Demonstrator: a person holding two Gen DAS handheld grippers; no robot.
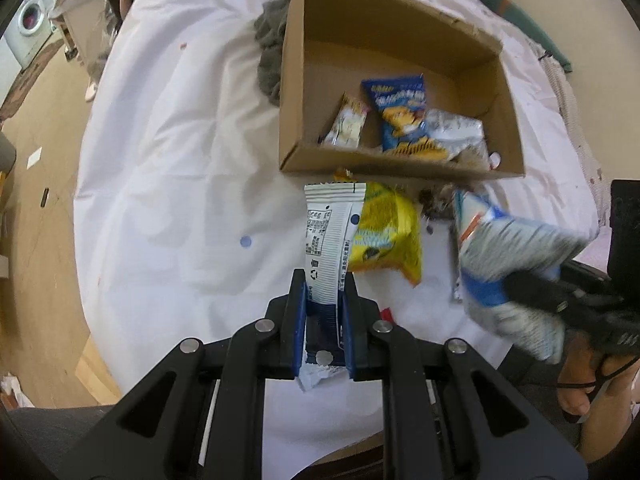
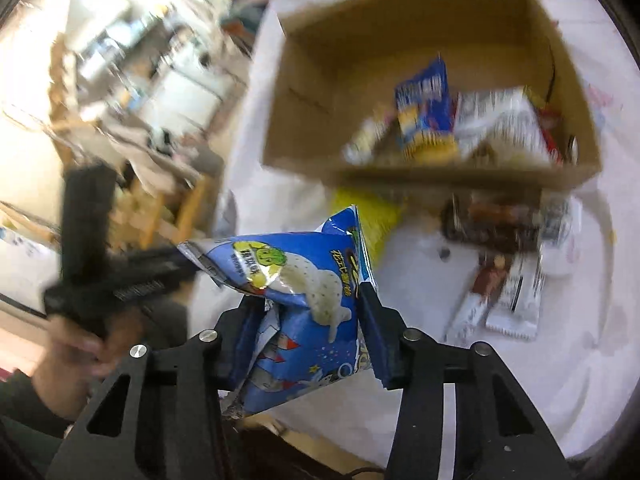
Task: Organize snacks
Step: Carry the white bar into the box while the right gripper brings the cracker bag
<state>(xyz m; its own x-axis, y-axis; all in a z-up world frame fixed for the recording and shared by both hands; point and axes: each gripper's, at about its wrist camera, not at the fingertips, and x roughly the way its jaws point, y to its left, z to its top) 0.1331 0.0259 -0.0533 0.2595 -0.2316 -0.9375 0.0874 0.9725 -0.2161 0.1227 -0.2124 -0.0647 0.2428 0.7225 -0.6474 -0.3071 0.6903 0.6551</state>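
My left gripper [image 1: 323,280] is shut on a white and dark blue snack packet [image 1: 328,240] and holds it above the white cloth, short of the cardboard box [image 1: 292,92]. My right gripper [image 2: 312,300] is shut on a puffy blue snack bag [image 2: 296,280], which also shows blurred in the left wrist view [image 1: 512,252]. The box [image 2: 304,92] holds a blue chip bag [image 1: 400,112], a small pale packet [image 1: 346,124] and a silver bag [image 1: 456,132]. A yellow bag [image 1: 388,236] lies on the cloth in front of the box.
Several more packets [image 2: 512,292] lie on the white cloth [image 1: 180,160] right of the box front. A grey cloth [image 1: 272,52] lies left of the box. The table edge drops to a wooden floor [image 1: 40,220] at the left.
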